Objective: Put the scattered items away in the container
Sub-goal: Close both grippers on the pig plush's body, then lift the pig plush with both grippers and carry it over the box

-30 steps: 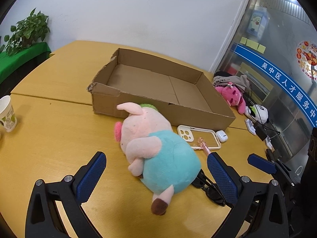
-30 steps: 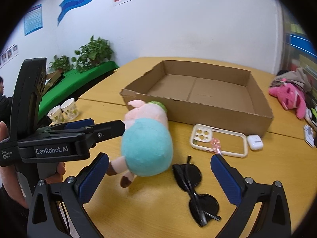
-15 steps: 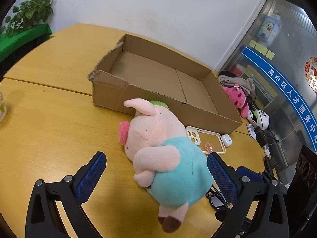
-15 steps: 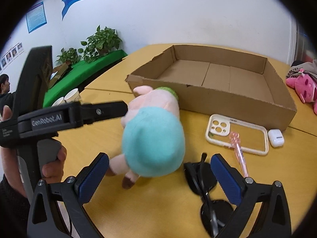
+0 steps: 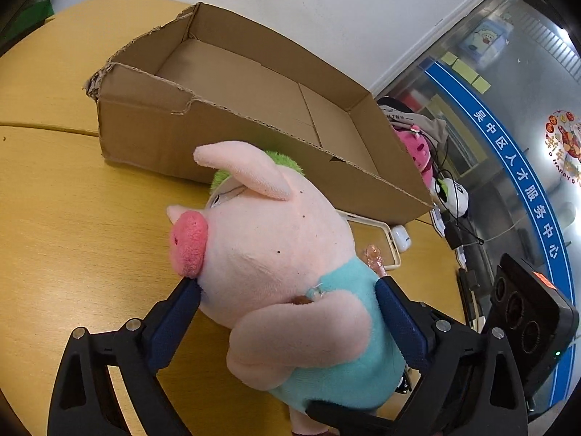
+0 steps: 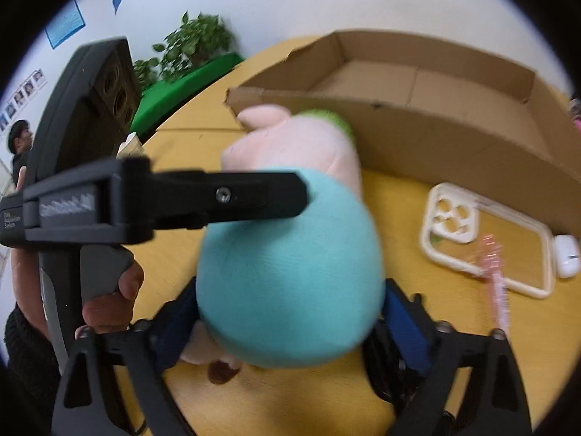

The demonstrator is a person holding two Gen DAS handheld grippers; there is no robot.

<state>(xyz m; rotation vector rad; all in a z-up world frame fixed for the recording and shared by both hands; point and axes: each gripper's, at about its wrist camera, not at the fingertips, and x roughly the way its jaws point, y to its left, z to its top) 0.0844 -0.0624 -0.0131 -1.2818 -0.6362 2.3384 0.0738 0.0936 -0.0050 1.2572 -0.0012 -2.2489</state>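
Left gripper [image 5: 290,294]: black plastic frame, triangular cut-outs, blue textured pads, silver screws at finger pivots. Black block w/ 3 round sensor holes and an orange sticker at 3 o'clock. Right gripper [image 6: 290,312]: same black/blue build, silver screws. White "GenRobot.AI" lettering, blurred, on left unit's side. Hand [image 6: 105,301] at 9 o'clock, black knit cuff.

A: The plush pig [image 6: 290,276] is smeared with blur — its foot, at six o'clock in the left view, is cut off.

B: The sunglasses are mostly hidden behind the pig — the pen [image 6: 495,276] is blurred too.
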